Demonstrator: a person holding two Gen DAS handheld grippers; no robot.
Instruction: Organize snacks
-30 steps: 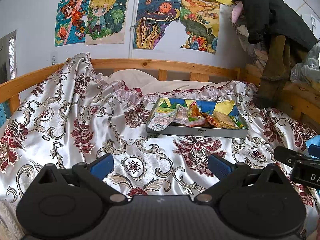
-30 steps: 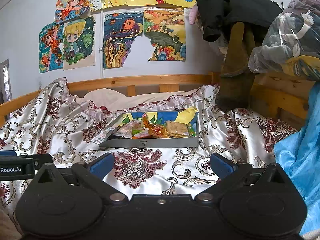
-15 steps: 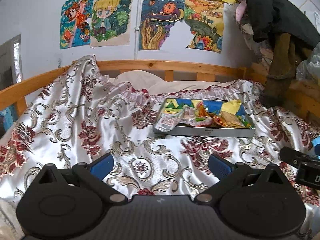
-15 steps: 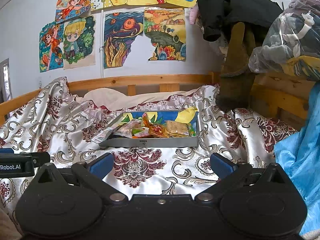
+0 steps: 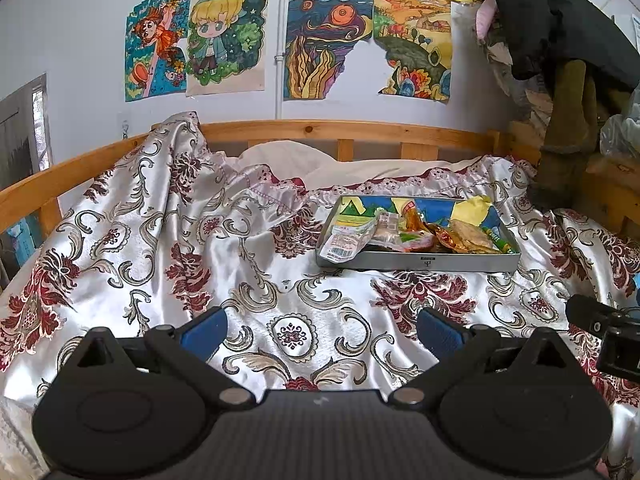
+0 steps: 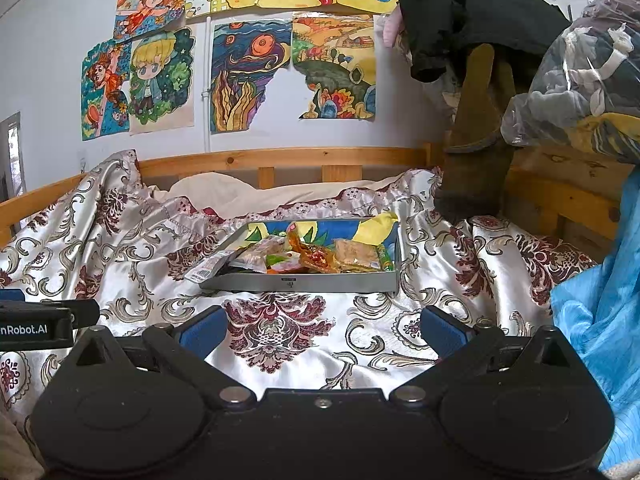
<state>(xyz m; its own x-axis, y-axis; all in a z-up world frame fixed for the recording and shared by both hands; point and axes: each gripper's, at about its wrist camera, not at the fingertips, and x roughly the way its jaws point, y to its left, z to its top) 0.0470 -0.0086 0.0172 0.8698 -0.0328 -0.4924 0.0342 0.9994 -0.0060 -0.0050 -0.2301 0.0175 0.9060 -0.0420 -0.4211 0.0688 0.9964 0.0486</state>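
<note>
The tin tray (image 6: 300,282) rests on the satin bedspread (image 5: 240,264), well ahead of both grippers. Snack packets (image 6: 320,258) lie heaped inside; a white packet (image 5: 346,242) overhangs its left rim. Left gripper (image 5: 320,330) and right gripper (image 6: 322,326) are spread, empty. Packets appear light, crinkly, slippery, possibly crushable: pinch a sealed edge.

Both claws (image 5: 320,330) (image 6: 322,330) wide apart, empty

White wall (image 5: 72,40) with colourful drawings (image 5: 328,44), wooden bed rail (image 5: 320,130), patterned satin bedspread (image 5: 160,248)
</note>
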